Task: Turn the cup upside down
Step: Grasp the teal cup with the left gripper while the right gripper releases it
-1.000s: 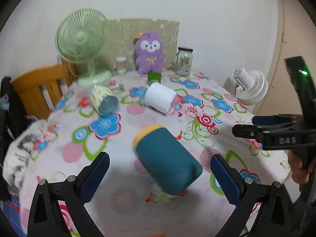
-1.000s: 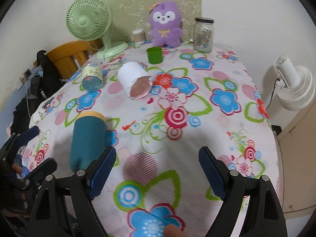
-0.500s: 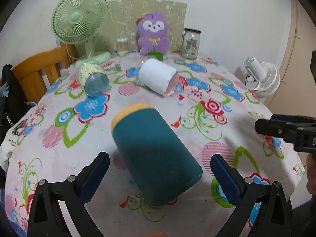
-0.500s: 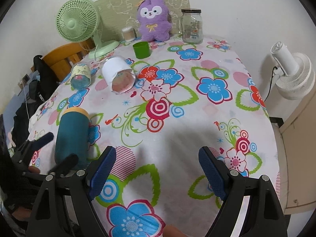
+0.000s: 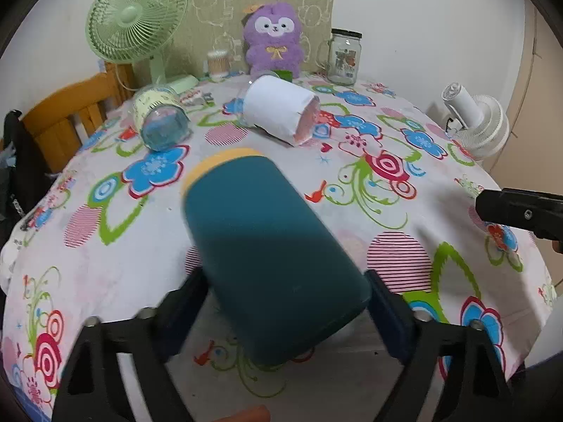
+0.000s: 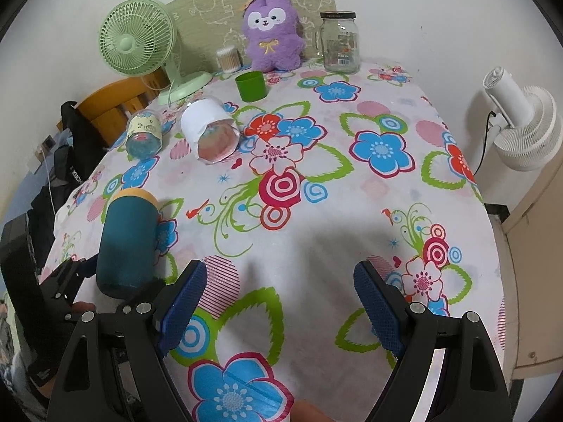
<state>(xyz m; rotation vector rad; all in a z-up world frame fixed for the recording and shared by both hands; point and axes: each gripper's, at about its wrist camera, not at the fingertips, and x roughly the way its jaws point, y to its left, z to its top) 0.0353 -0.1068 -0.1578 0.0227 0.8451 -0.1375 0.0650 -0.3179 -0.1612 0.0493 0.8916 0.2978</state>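
A teal cup with a yellow rim [image 5: 267,246] lies on its side on the flowered tablecloth, base toward me. My left gripper [image 5: 281,313] has its blue pads on both sides of the cup's base end, closed in against it. The same cup [image 6: 126,239] shows at the left of the right wrist view, with the left gripper [image 6: 105,281] around its near end. My right gripper [image 6: 278,313] is open and empty above the cloth near the table's front edge.
A white cup [image 5: 281,112] and a clear patterned cup [image 5: 158,119] lie on their sides farther back. A small green cup [image 6: 250,86], glass jar [image 6: 339,42], purple plush [image 6: 272,31] and green fan [image 6: 137,42] stand at the back. A white fan [image 6: 520,130] stands off the table's right.
My left gripper has moved forward around the teal cup's base and its jaws have closed in on it. My right gripper has stayed open and shifted slightly.
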